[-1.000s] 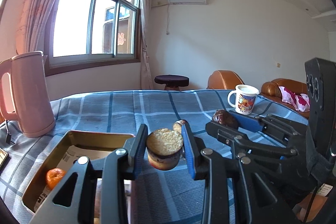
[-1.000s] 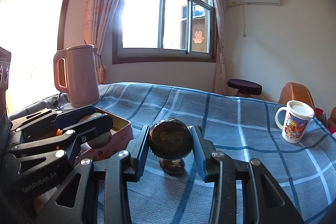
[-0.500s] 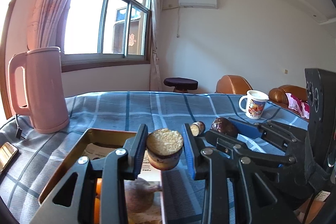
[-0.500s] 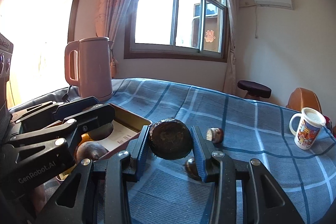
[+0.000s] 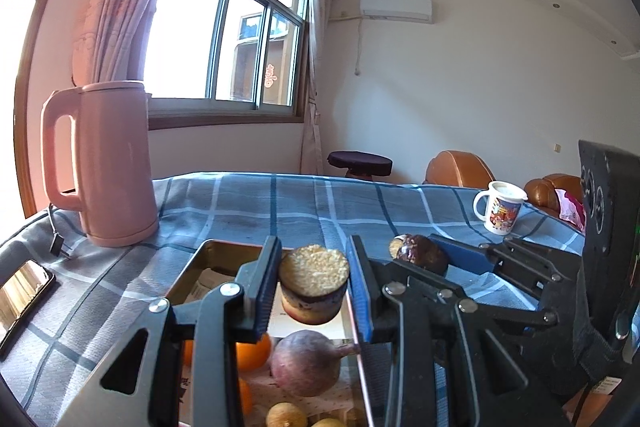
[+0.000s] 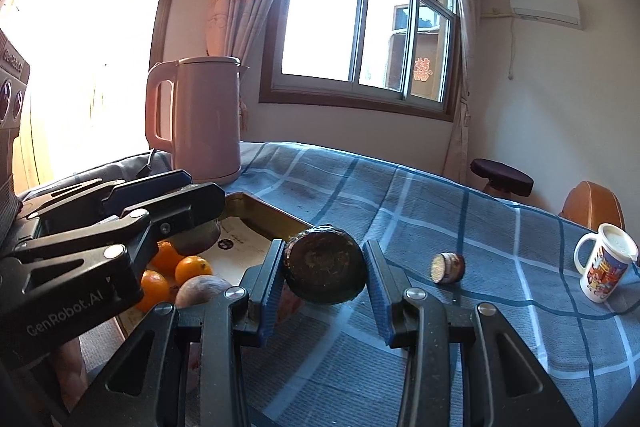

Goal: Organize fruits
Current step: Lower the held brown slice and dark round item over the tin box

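Sunlit room with a wide window; a counter under a blue checked cloth carries a pink electric kettle, a printed white mug far right, and a shallow gold metal tray lined with paper.

Left tool: jaws nearly closed, clamped on a cut fruit half with a pale grainy face and dark purple rind. It hangs above the tray's interior, presumably so the piece can be lowered among the fruit there.

Right tool: jaws nearly closed on a dark, wrinkled round fruit, held above the cloth just beside the tray's right rim. Judgement: it waits alongside because the left tool occupies the space over the tray.

Tray contents: small oranges, a reddish-purple round fruit with a stub, and small yellowish fruits at the near end.

Outstanding: one small cut fruit piece lies on the cloth, well apart from the tray, between the tray and the mug.

Assessment: both pieces are carried but not yet deposited; sorting is partly complete.
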A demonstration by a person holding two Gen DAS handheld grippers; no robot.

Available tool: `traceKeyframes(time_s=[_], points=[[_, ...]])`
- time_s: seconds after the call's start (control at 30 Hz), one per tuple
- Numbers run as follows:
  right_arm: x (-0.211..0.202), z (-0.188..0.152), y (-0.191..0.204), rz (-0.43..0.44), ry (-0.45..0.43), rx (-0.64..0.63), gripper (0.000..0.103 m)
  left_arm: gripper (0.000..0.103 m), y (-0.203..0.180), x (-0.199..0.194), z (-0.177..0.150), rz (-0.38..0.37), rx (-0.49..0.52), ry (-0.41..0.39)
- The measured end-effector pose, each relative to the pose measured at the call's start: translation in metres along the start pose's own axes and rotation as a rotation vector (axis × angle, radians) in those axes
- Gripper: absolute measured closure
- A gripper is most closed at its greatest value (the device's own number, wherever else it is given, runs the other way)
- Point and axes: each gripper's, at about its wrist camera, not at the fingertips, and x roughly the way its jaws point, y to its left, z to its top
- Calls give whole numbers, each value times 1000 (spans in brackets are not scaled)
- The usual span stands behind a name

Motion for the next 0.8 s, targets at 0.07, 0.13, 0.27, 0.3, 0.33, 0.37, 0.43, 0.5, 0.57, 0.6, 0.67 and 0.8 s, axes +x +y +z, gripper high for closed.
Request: traceKeyframes(time_s=[0.07, 0.13, 0.27, 0.3, 0.33, 0.37, 0.43, 0.5, 0.57, 0.6, 0.67, 0.8], points=[[2, 1, 3, 5, 3, -7, 62, 68, 3, -1, 0, 3, -6, 0], [3, 1, 7, 10, 3, -13, 62, 68, 7, -1, 1, 10, -12, 0], [6, 3, 14, 19, 5, -25, 62, 68, 13, -4, 1, 22, -21, -1], [6, 3, 15, 21, 5, -27, 62, 68, 15, -4, 1, 23, -22, 0], [7, 3, 17, 23, 6, -28, 62, 68, 16, -5, 1, 27, -24, -1], [7, 3, 17, 24, 7, -29, 62, 68, 18, -5, 0, 30, -28, 0], [8, 4, 18, 28, 8, -30, 62, 68, 22, -6, 0, 35, -33, -1], [9, 5, 20, 31, 9, -33, 62, 68, 24, -8, 1, 39, -37, -2], [10, 5, 22, 35, 11, -36, 62, 68, 27, -9, 2, 44, -41, -3], [11, 5, 24, 38, 13, -38, 62, 68, 29, -10, 2, 48, -43, -4], [12, 6, 25, 42, 13, -41, 62, 68, 33, -11, 3, 58, -47, -4], [15, 6, 29, 54, 16, -45, 62, 68, 42, -13, 3, 77, -57, 3]])
